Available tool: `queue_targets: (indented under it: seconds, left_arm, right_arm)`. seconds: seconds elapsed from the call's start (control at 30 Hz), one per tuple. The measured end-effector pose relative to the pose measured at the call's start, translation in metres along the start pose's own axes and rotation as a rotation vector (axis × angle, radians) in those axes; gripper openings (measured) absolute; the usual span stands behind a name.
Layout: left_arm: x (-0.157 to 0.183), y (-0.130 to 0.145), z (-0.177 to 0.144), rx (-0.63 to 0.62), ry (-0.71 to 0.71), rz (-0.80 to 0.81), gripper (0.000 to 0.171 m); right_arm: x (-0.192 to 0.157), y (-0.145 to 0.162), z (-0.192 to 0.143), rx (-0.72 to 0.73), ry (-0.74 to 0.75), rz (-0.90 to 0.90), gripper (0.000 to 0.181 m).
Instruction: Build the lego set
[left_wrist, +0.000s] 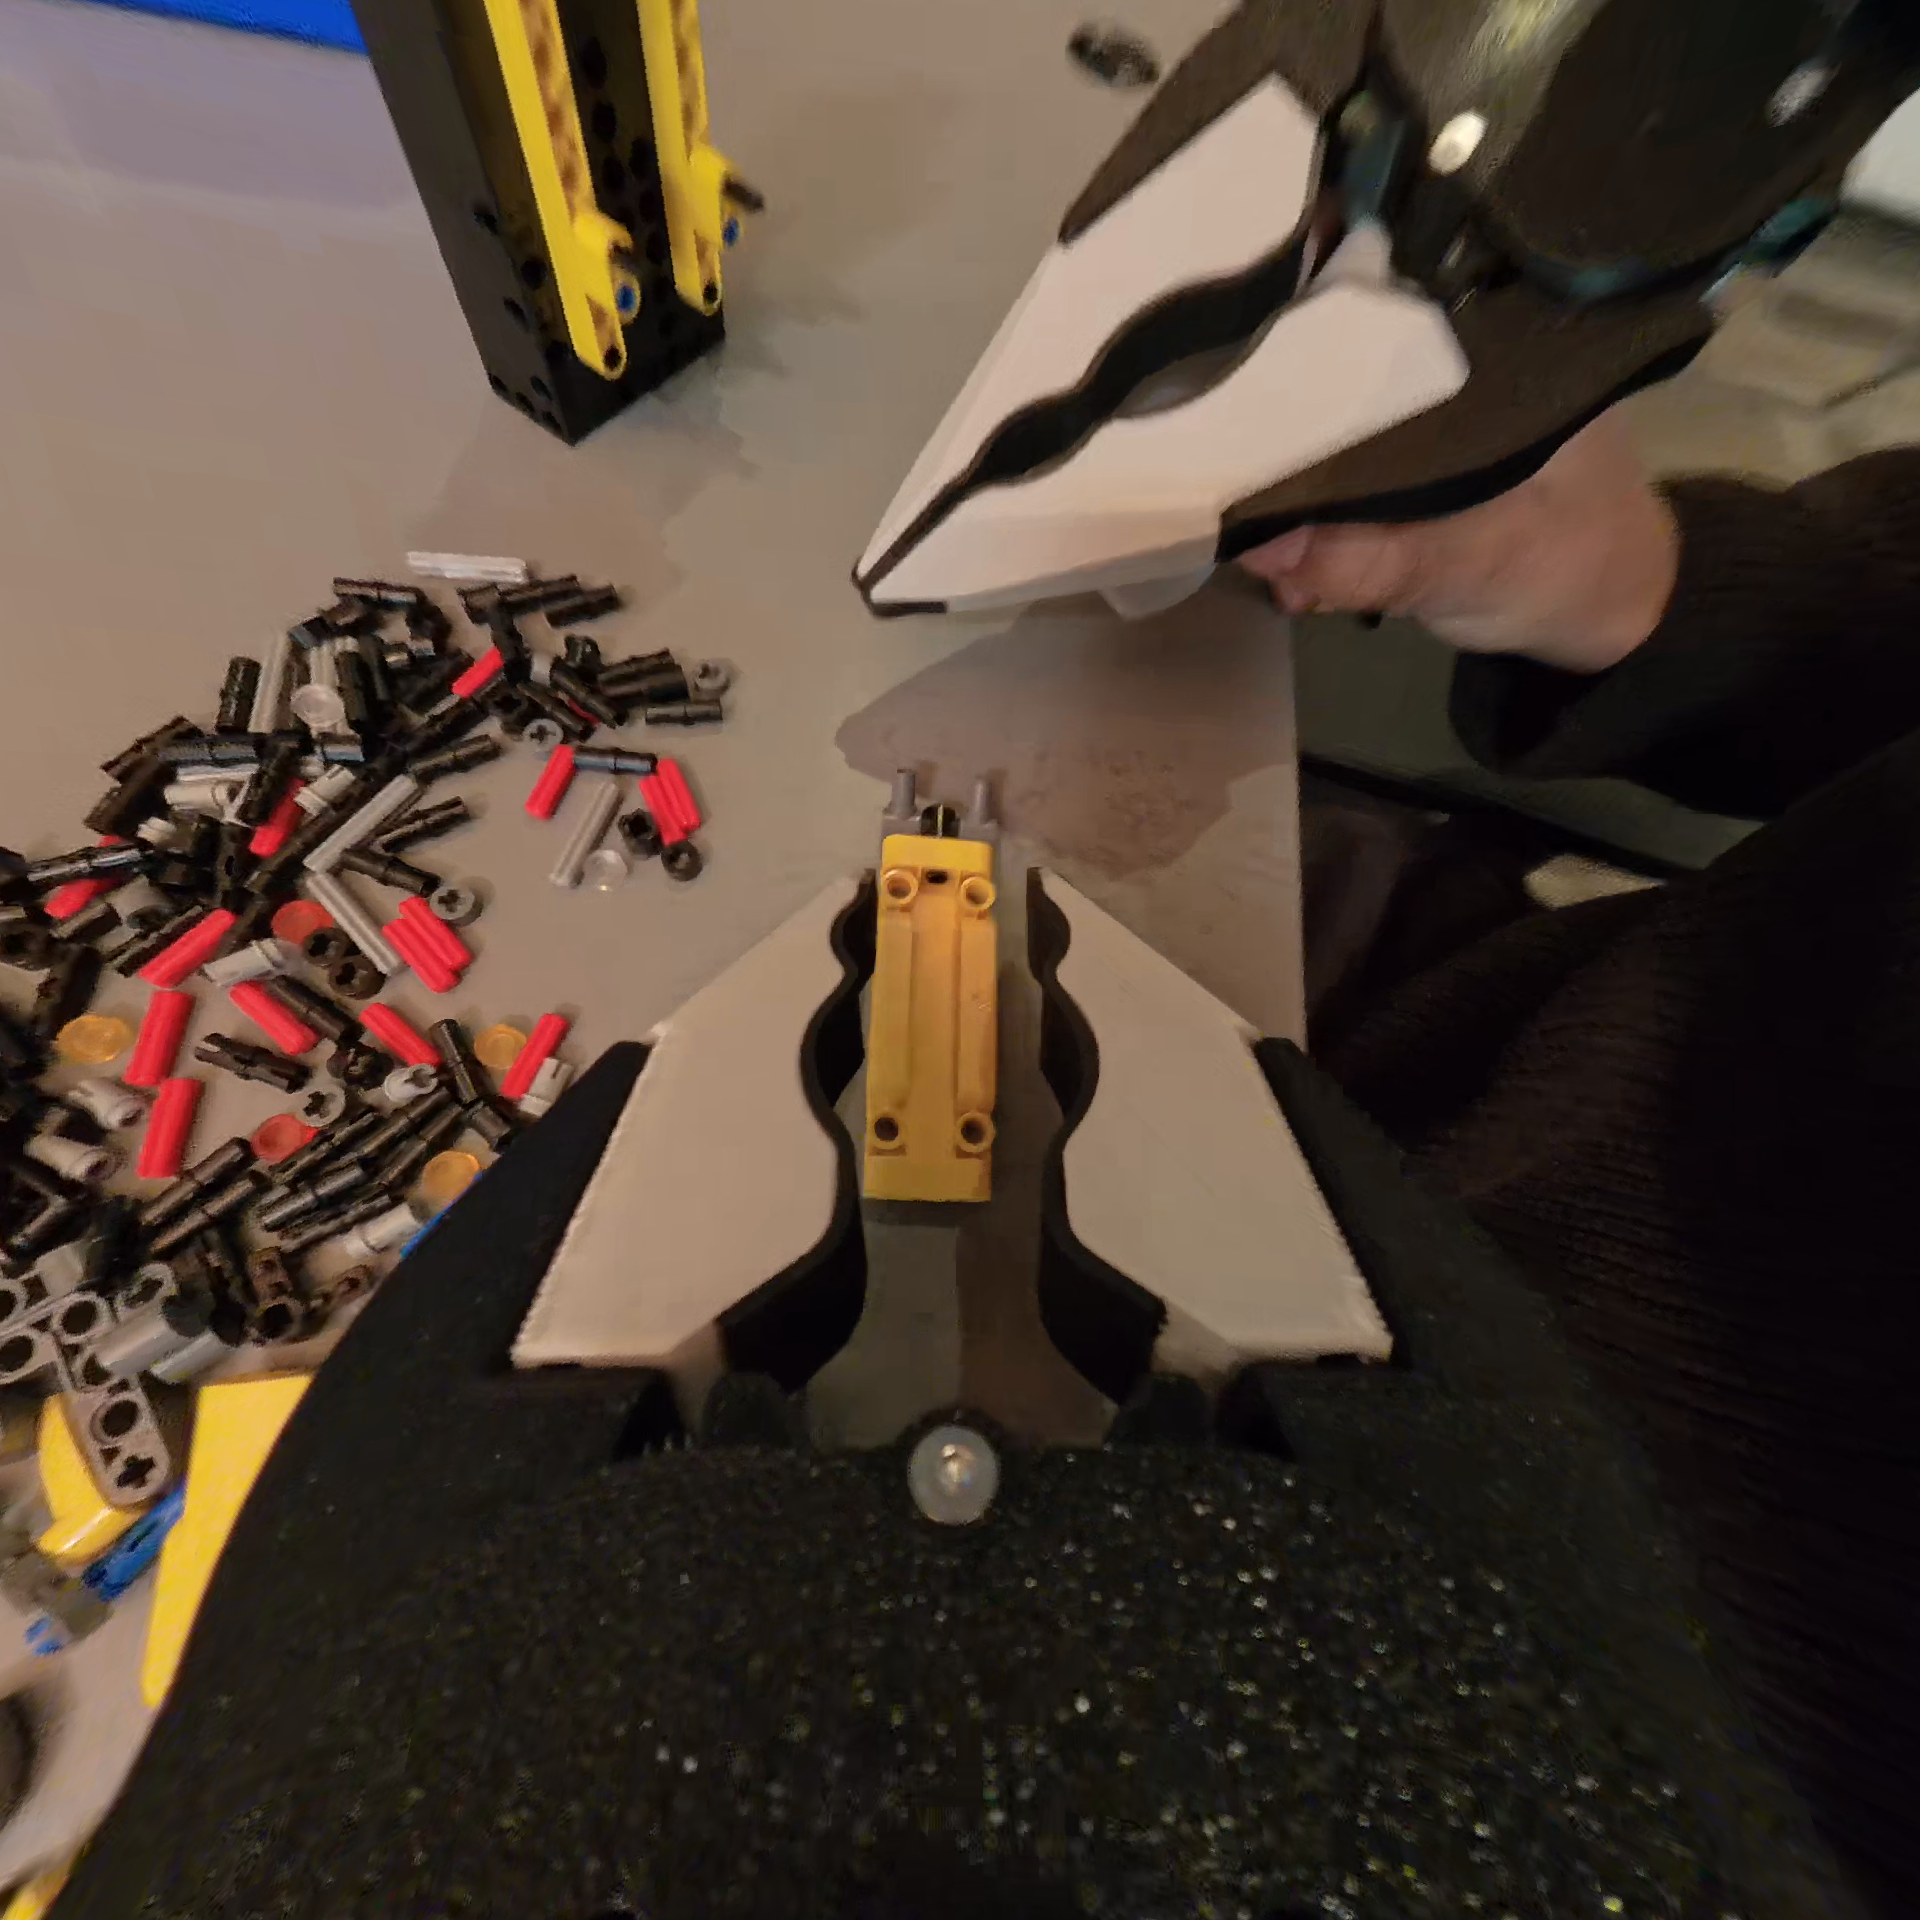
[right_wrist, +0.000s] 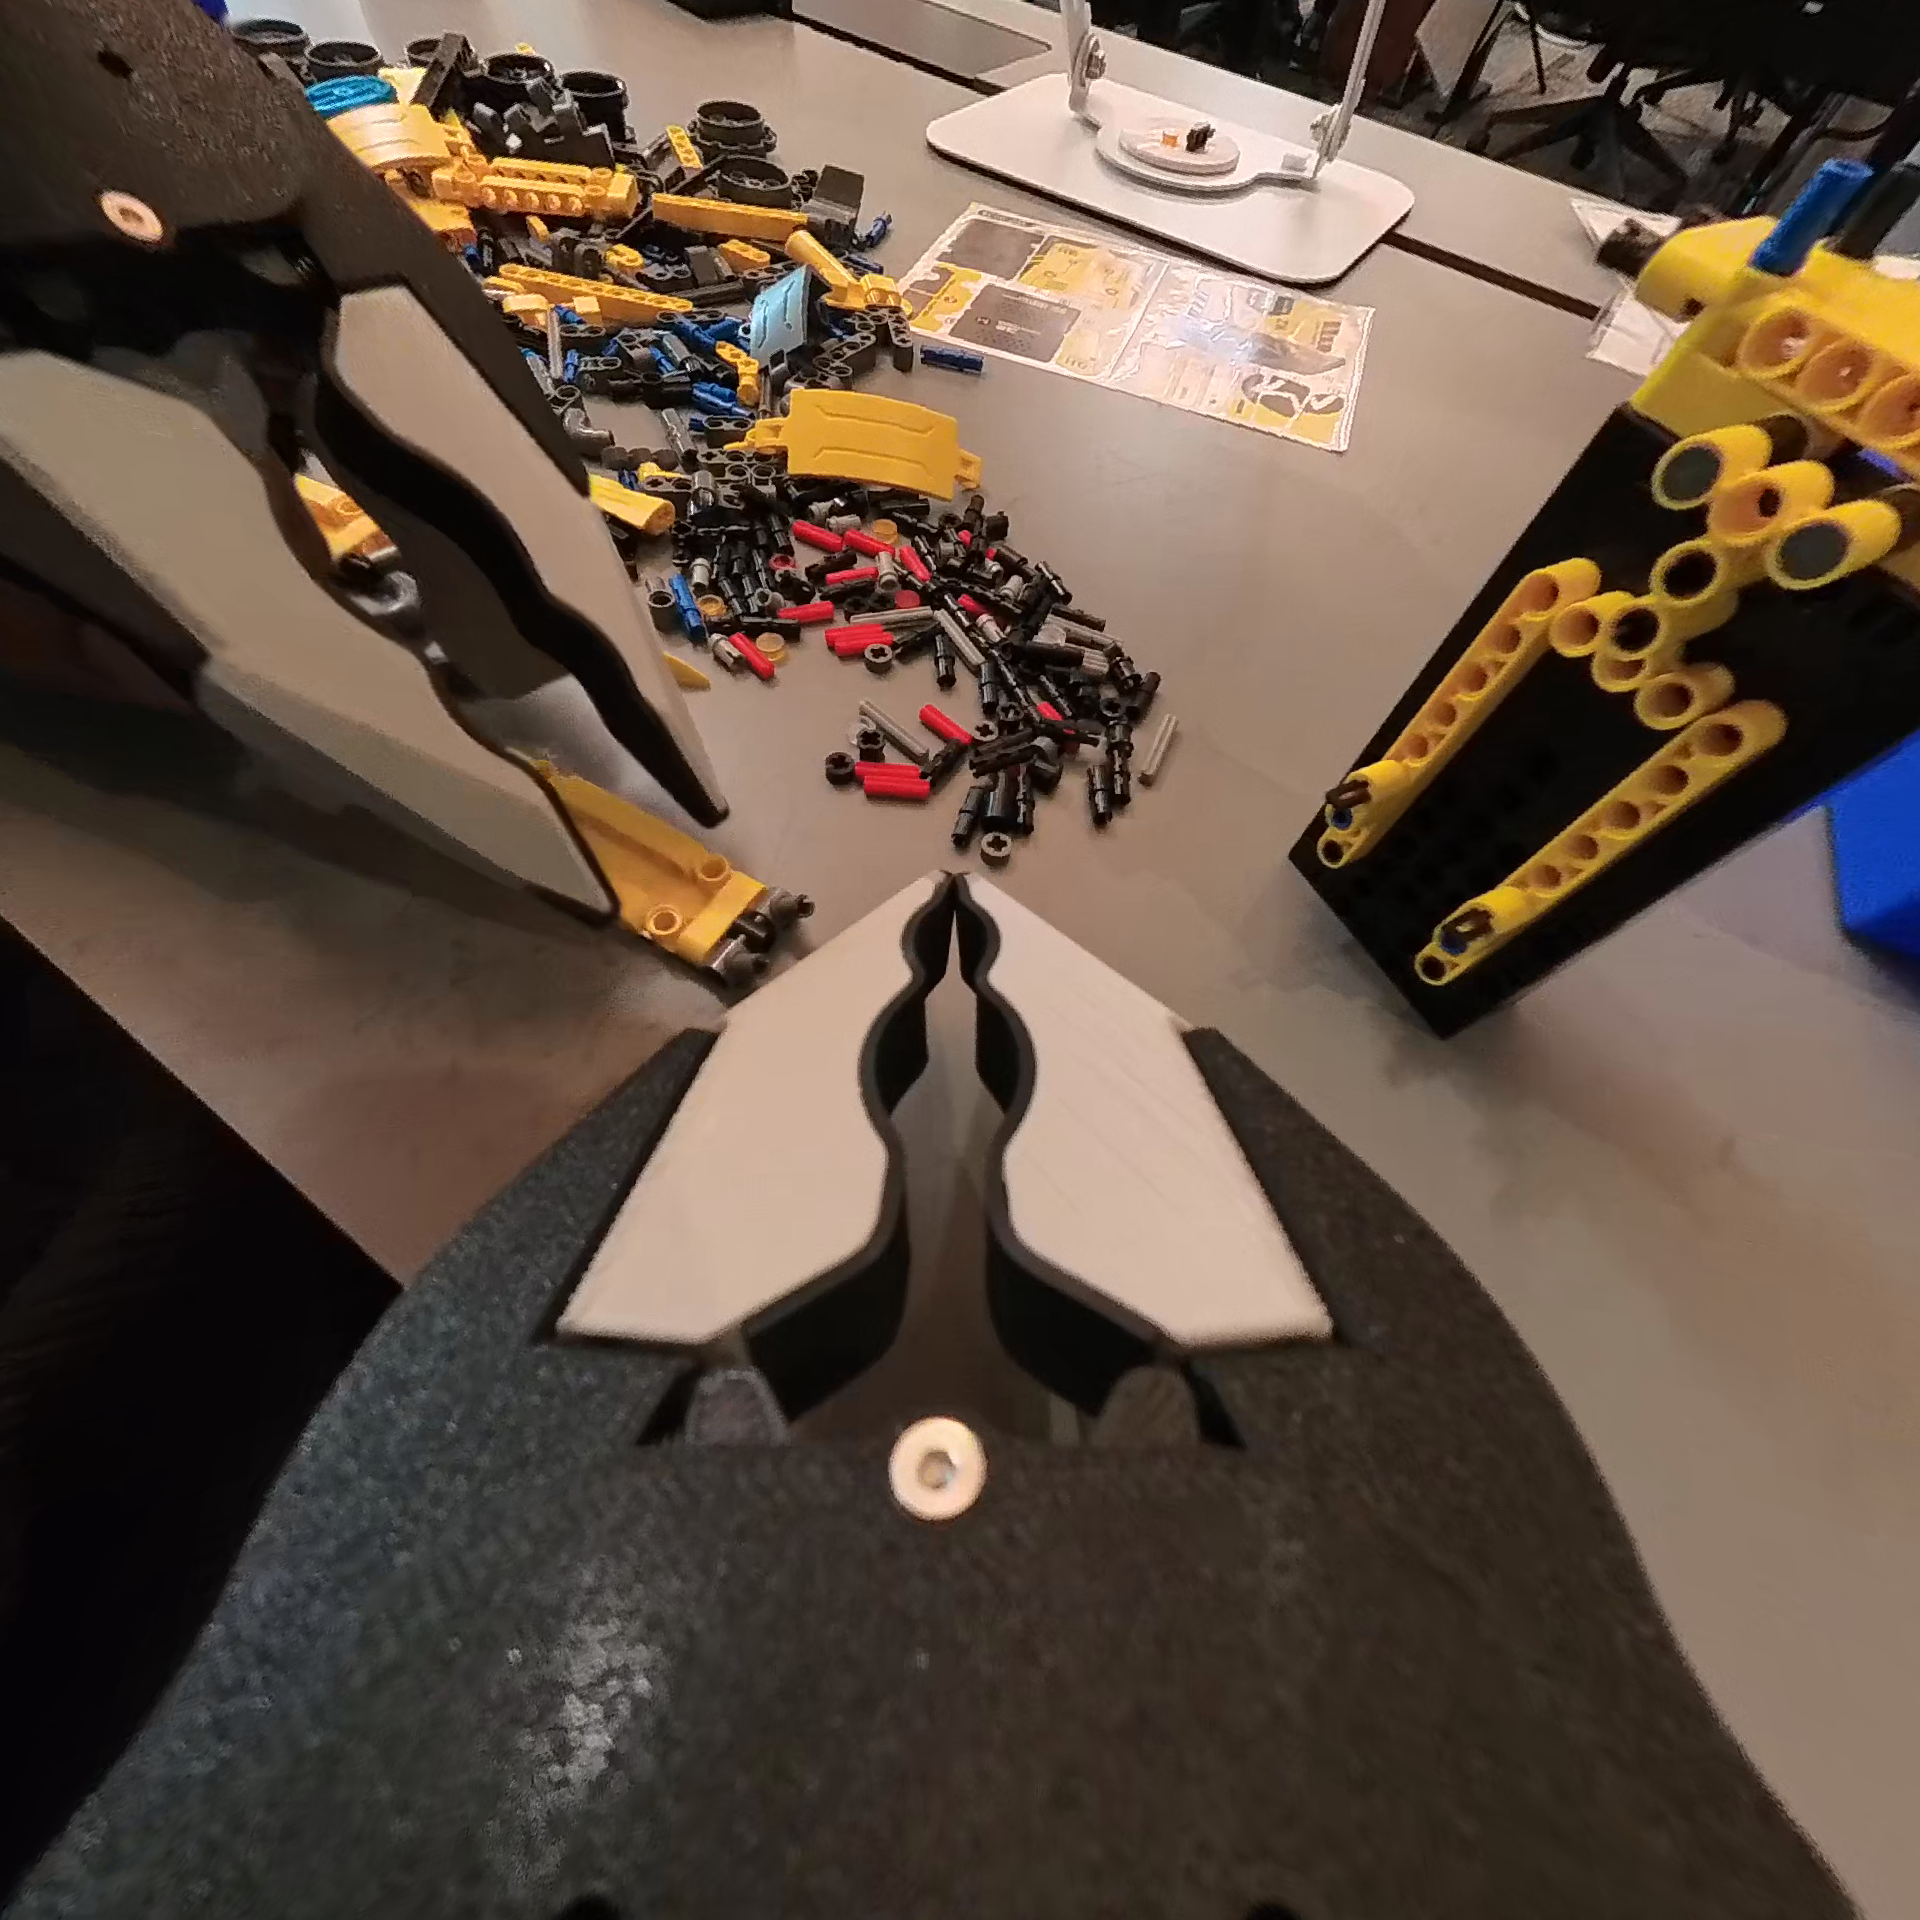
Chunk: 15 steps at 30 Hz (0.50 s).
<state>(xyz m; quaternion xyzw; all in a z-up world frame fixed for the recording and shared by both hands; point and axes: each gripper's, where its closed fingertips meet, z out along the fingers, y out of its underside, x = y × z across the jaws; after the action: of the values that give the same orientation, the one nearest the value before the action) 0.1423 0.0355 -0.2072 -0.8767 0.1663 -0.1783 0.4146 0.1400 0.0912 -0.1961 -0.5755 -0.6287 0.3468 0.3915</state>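
My left gripper (left_wrist: 945, 883) is shut on a yellow panel piece (left_wrist: 930, 1018) with grey pins at its far end. It holds the piece just above the grey table (left_wrist: 1091, 727), near the table's right edge. In the right wrist view the left gripper (right_wrist: 655, 857) shows at the left, with the yellow piece (right_wrist: 675, 894) sticking out past its tips. My right gripper (right_wrist: 954, 883) is shut and empty, its tips touching. It hovers close to the pin end of the yellow piece. In the left wrist view the right gripper (left_wrist: 873, 587) shows at the upper right, held by a hand (left_wrist: 1455, 582).
A pile of small red, black and grey pins (right_wrist: 935, 644) lies mid-table and also shows in the left wrist view (left_wrist: 312, 935). A black block with yellow beams (right_wrist: 1610, 727) stands at the right. Larger yellow and black parts (right_wrist: 623, 239), a printed sheet (right_wrist: 1143, 312) and a stand base (right_wrist: 1174, 177) lie behind.
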Motion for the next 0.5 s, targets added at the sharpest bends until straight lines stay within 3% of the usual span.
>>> queue_targets:
  seconds: [0.2, 0.33, 0.5]
  left_arm:
    - [0.001, -0.013, -0.023, 0.123, 0.103, -0.148, 0.031]
    - [-0.013, -0.007, -0.034, 0.104, -0.006, -0.139, 0.031]
    - [-0.009, 0.002, -0.032, 0.055, -0.012, -0.144, 0.031]
  right_arm:
    - [-0.002, 0.005, 0.004, -0.041, -0.018, -0.003, 0.0]
    - [-0.003, 0.005, 0.005, -0.058, 0.0, -0.04, 0.0]
    - [0.0, -0.01, 0.012, -0.062, 0.046, -0.115, 0.002]
